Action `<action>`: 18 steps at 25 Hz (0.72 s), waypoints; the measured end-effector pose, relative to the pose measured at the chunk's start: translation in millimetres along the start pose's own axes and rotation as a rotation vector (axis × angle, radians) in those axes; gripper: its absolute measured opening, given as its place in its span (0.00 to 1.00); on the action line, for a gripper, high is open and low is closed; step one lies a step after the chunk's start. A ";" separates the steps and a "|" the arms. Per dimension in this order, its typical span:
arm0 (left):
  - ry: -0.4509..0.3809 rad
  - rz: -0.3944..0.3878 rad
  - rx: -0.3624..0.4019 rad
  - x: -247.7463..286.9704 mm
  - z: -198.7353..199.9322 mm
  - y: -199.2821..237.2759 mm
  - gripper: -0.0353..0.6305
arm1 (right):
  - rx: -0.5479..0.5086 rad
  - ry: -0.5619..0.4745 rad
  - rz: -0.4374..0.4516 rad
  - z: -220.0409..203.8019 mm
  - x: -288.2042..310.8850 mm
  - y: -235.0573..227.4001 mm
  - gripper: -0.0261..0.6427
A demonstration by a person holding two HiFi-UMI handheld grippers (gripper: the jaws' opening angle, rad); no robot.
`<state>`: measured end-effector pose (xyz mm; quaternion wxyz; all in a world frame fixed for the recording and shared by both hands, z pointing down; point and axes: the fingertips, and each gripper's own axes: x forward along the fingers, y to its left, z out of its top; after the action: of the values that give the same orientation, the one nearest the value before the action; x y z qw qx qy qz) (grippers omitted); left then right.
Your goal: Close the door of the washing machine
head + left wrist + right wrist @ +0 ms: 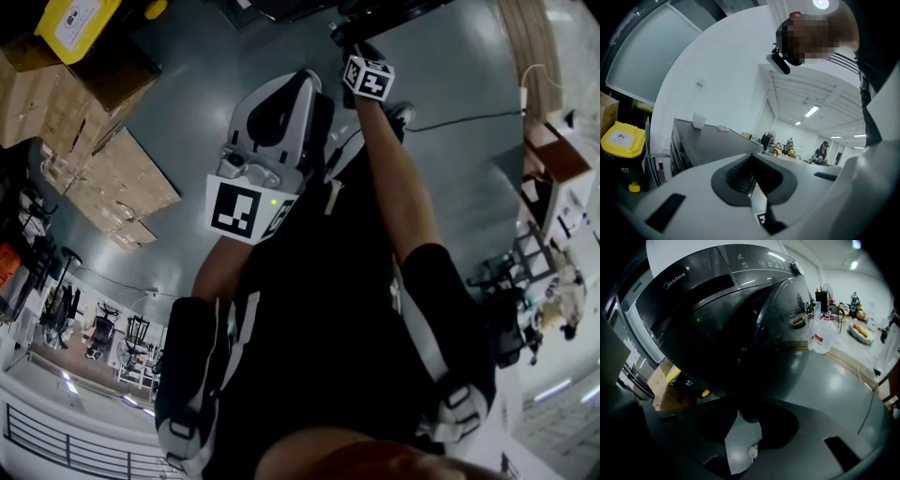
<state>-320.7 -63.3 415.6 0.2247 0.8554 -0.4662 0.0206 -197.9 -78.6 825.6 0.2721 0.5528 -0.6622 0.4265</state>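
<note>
The dark grey washing machine fills the right gripper view, and its round dark door (759, 338) bulges toward me. My right gripper (743, 411) is open, its tips just below the door's lower edge with nothing between them; whether they touch the door I cannot tell. In the head view the right gripper (356, 37) is stretched far forward on a straight arm, its marker cube (367, 77) facing up. My left gripper (302, 89) is held close to the body and shut on nothing. In its own view the left gripper (751, 157) points past the machine's flat dark top (708, 140).
A white cup (698, 119) stands on the machine's top. A yellow bin (621, 140) and cardboard boxes (103, 159) stand to the left of the machine. A white plastic jug (822, 336) sits on the grey floor to the right. A person works at a desk far back.
</note>
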 end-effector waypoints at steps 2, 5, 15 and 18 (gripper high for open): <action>0.000 0.003 -0.004 0.0 -0.5 2.1 0.06 | 0.006 -0.004 0.004 3.9 3.0 4.1 0.22; -0.001 0.008 -0.010 0.1 -1.0 4.7 0.06 | 0.015 -0.006 0.008 9.8 7.5 10.6 0.22; 0.009 0.031 -0.023 0.3 -2.3 16.0 0.06 | -0.003 -0.021 0.075 34.7 25.3 36.2 0.23; -0.010 0.049 -0.039 2.0 2.8 20.2 0.06 | -0.008 -0.020 0.075 39.7 28.0 40.4 0.23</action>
<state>-336.3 -75.4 421.0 0.2385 0.8393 -0.4884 0.0130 -239.2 -126.0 818.8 0.2516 0.5309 -0.6868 0.4280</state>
